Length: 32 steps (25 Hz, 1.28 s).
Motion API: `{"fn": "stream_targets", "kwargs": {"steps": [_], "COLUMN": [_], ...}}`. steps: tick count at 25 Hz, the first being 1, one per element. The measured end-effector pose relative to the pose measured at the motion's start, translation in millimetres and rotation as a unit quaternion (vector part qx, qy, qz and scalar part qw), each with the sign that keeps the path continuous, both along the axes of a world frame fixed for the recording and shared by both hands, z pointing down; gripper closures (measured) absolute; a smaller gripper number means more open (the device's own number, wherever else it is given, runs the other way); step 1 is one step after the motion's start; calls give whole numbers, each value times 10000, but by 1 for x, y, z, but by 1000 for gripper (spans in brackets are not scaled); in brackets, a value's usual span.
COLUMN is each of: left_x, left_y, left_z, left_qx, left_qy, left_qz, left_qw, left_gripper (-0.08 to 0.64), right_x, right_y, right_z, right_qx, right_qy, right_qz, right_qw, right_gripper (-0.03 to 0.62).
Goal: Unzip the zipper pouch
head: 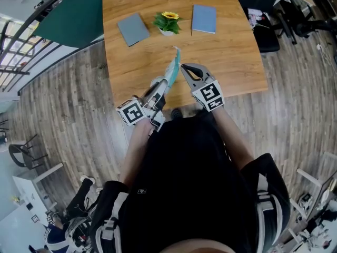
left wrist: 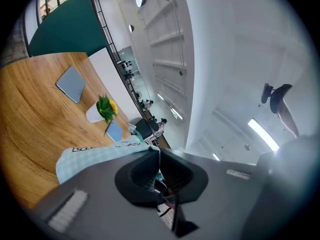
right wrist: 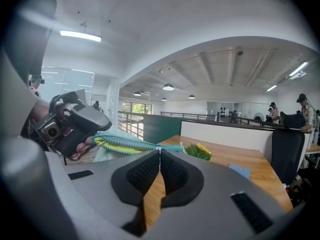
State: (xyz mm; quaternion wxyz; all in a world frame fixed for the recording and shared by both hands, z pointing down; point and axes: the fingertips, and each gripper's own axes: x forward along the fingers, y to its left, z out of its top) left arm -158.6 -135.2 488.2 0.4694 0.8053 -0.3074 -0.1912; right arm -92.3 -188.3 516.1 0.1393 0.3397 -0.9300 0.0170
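The table (head: pixel 231 62) is smooth wood with a soft sheen. The pouch (head: pixel 172 70) is soft cloth; the floor (head: pixel 63 104) is matt planks.

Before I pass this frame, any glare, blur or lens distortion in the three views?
Head view: evenly lit and sharp on the table, floorboards bowed towards the edges. Left gripper view: heavy fisheye with dark corners, right half washed out pale, zipper pouch still clear. Right gripper view: ceiling beams curved by the lens, dark rim, ceiling lamp glaring.
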Motion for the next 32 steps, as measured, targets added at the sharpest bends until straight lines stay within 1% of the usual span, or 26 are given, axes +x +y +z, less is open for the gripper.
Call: {"fn": "stream_targets", "kwargs": {"steps": [8, 13, 23, 32], "left_x": [1, 1, 0, 4], "left_y": [-1, -1, 0, 1], "left_z": [0, -3, -5, -9], "left_qx": [26, 19, 12, 30], "left_qy": [-37, -17, -67, -89], "left_qz": [69, 88, 111, 217], "left_qw": [10000, 10000, 9999, 9997], "left_gripper": [552, 552, 552, 552], "right_x": [0, 3, 3, 8], "right_y": [-4, -10, -16, -26], "right_z": [1, 0, 2, 4], "right_qx": [-20, -144, -188, -215], "right_qy": [-11, -161, -164, -123], "right_qz": [36, 139, 181, 299], "right_qw": [10000, 9997, 9995, 9992], "right_gripper": [583, 583, 583, 583]}}
